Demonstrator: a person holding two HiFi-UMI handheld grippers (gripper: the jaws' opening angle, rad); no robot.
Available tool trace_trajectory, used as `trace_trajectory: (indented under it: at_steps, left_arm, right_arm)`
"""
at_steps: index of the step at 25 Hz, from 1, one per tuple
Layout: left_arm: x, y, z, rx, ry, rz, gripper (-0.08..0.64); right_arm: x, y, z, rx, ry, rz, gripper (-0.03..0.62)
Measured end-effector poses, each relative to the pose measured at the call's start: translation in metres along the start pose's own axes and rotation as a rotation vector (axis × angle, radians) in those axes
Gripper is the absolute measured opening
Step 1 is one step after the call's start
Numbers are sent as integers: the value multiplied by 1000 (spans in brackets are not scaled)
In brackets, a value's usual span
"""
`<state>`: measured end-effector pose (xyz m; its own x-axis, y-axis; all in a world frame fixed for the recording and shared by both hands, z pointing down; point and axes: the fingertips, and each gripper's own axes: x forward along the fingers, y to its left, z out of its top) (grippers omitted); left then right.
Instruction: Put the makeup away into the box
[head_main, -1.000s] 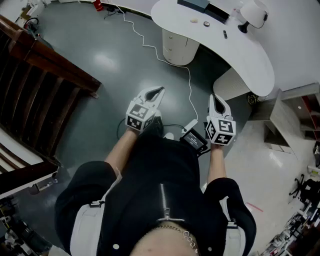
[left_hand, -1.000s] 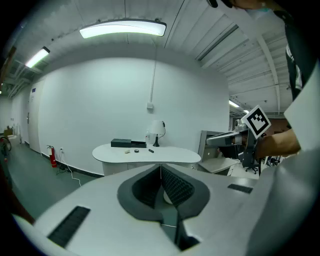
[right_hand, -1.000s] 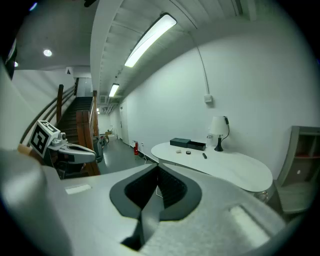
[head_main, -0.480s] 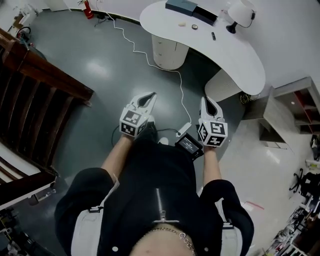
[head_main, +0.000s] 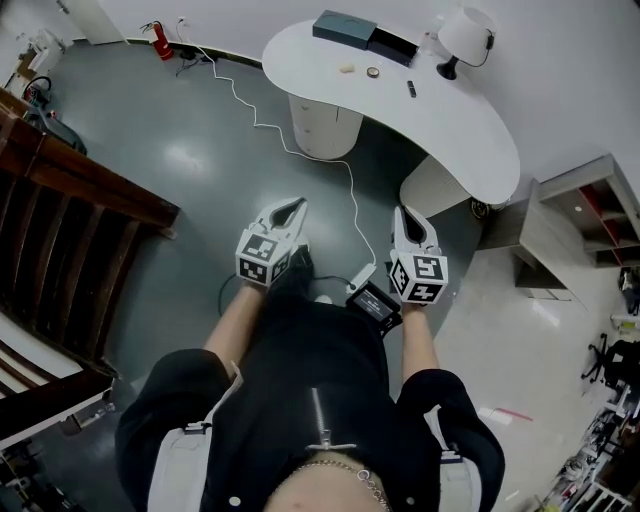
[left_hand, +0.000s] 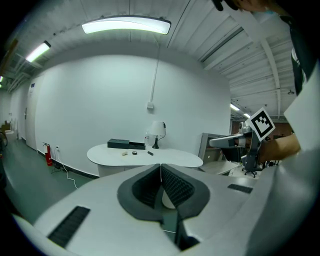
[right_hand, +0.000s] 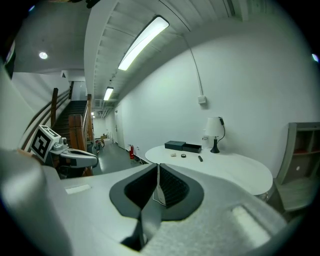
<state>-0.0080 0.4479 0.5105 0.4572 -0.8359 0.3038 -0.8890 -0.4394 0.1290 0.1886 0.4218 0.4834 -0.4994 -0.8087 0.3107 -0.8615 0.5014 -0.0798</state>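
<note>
A curved white worktop (head_main: 455, 125) is carrying a grey-blue box (head_main: 344, 26), a black box (head_main: 392, 44) right beside it and a white lamp (head_main: 466, 32) along its far edge. A pale piece (head_main: 347, 69), a round pot (head_main: 373, 72) and a dark stick (head_main: 410, 89) are lying nearby.

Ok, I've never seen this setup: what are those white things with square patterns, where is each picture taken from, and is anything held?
No robot here: a person holds a two-jaw tool in each hand, the left tool and the right tool; the patterned cubes belong to them. The top-down picture comes from a camera on the person's head. The other two come from cameras riding on each tool, looking along its jaws. In both, the jaws are closed with nothing between them, so nothing is held. Ahead stands a curved white table with a dark box, a lamp and three small items, too small to identify.
</note>
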Motion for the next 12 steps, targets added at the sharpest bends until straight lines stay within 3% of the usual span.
trace_trajectory:
  at_steps: [12]
  left_arm:
    - [92,83,38,10,17,-70,14]
  right_arm:
    - [125,-17,42,0,33,-27,8]
